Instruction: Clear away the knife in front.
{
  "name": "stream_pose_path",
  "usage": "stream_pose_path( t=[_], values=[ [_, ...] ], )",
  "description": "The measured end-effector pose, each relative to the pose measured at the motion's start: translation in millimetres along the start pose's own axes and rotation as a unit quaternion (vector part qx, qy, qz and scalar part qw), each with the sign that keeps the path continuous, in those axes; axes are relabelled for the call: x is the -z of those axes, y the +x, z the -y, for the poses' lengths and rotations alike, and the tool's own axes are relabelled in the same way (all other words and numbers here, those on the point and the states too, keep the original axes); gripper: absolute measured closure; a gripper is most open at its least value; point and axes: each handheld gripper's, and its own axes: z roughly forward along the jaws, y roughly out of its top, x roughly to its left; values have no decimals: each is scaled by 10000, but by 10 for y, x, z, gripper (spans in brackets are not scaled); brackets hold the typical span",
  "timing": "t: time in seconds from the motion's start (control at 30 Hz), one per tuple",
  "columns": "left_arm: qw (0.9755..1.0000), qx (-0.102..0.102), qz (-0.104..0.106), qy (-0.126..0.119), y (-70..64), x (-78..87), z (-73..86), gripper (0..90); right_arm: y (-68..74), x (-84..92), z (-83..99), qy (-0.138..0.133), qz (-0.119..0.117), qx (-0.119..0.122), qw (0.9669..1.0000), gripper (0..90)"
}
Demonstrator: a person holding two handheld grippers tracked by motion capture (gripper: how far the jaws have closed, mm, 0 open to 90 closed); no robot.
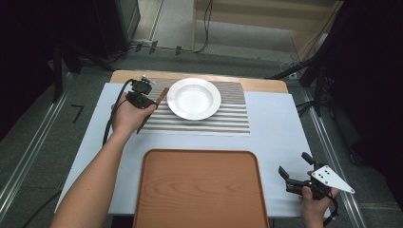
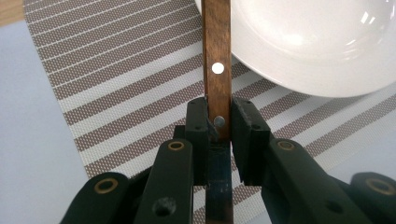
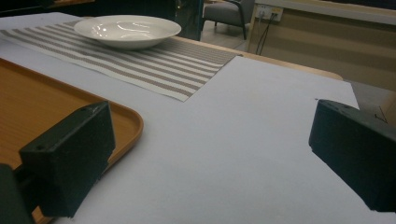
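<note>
My left gripper (image 1: 153, 102) (image 2: 219, 123) is shut on a utensil with a riveted wooden handle (image 1: 162, 96) (image 2: 217, 56). The handle points away along the jaws, just above the striped placemat (image 1: 228, 118) (image 2: 116, 70). Its far end lies beside the left rim of the empty white plate (image 1: 194, 98) (image 2: 317, 42). A dark part of the utensil runs back between the jaws. My right gripper (image 1: 294, 164) (image 3: 212, 149) is open and empty, low over the white table cover near the front right corner, right of the wooden tray (image 1: 199, 190) (image 3: 46, 107).
The plate (image 3: 126, 30) rests on the placemat (image 3: 154, 65) at the back centre of the table. The empty tray takes up the front centre. Bare white cover lies at both sides. Dark stands and cables ring the table.
</note>
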Motion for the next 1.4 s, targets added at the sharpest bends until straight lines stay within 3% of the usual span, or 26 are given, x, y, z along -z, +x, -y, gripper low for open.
stream_pose_path(
  t=[0.8,1.4],
  values=[
    [9990,-344,259,-130,-268,109,229,765,4,2,0,-2,2,23,10000,0],
    [9976,-437,450,-296,-460,285,459,765,6,3,0,-7,4,29,10000,0]
  ],
)
